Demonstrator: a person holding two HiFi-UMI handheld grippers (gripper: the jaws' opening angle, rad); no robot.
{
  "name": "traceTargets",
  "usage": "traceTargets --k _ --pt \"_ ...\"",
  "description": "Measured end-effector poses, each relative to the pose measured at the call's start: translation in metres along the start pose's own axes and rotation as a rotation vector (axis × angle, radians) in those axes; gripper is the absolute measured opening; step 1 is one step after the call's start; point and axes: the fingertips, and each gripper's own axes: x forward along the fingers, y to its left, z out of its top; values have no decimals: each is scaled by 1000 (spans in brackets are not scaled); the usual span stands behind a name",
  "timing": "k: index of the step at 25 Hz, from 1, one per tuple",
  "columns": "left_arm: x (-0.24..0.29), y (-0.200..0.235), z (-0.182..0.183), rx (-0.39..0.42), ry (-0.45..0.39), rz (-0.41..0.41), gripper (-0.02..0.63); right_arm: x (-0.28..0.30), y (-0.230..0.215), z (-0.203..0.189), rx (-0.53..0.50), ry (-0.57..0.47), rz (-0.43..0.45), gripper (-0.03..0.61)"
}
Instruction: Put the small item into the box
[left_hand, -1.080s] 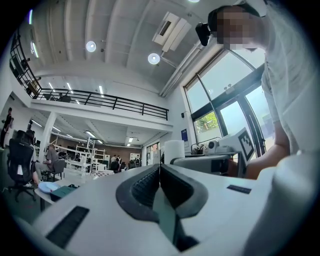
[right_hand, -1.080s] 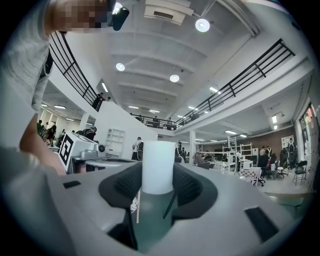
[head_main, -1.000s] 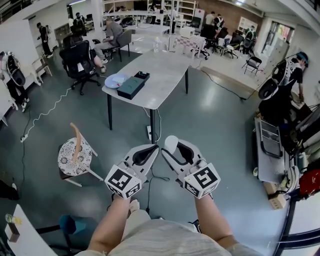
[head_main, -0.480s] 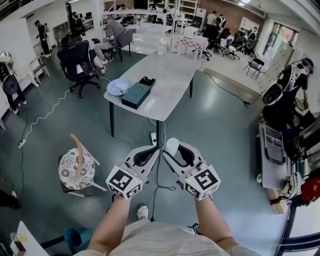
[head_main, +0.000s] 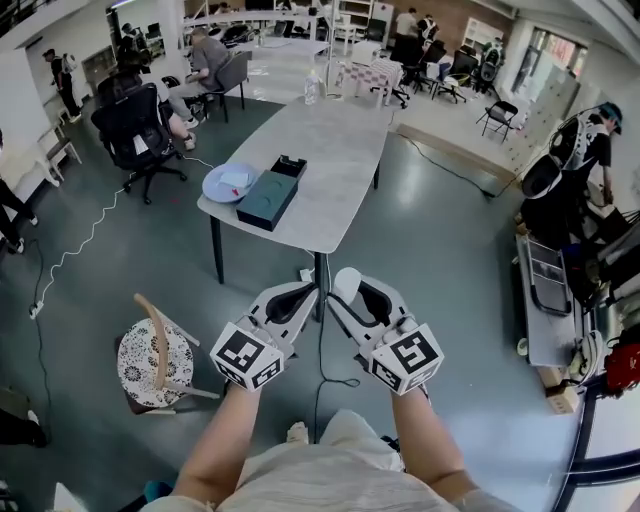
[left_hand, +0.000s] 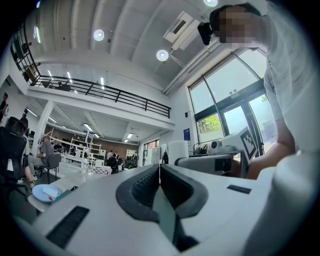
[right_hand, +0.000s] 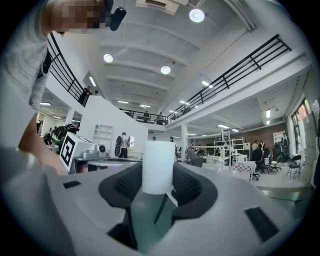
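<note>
My right gripper (head_main: 343, 290) is shut on a small white cylinder (right_hand: 158, 166), which stands upright between its jaws (head_main: 346, 283). My left gripper (head_main: 308, 294) is shut with nothing in it; in the left gripper view its jaws (left_hand: 159, 172) meet with no gap. Both are held close together at chest height, over the floor and short of the table. A dark green box (head_main: 266, 198) lies on the grey table (head_main: 330, 170) ahead, with its small black tray (head_main: 289, 166) just beyond it and a pale blue plate (head_main: 230, 182) to its left.
A chair with a patterned round seat (head_main: 153, 358) stands at the lower left. Cables (head_main: 322, 340) trail on the floor under the table's near end. Office chairs and people fill the far left and back; a rack (head_main: 545, 290) stands at the right.
The table with the box has come nearer and swung slightly left in the head view. Both grippers stay shut, held as before.
</note>
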Motion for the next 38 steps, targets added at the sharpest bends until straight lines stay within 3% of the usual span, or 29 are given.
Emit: traceTargets --k 14,25,32,38 --pt "101 85 -17 -9 0 59 21 70 -121 -12 30 5 41 201" --pt "171 116 -22 18 -3 121 21 92 -198 -15 32 -1 106 199" --pt "190 150 -32 8 7 143 21 125 -222 -24 49 5 133 201" --pt "207 207 -45 -4 13 143 21 181 -246 -36 55 17 136 201"
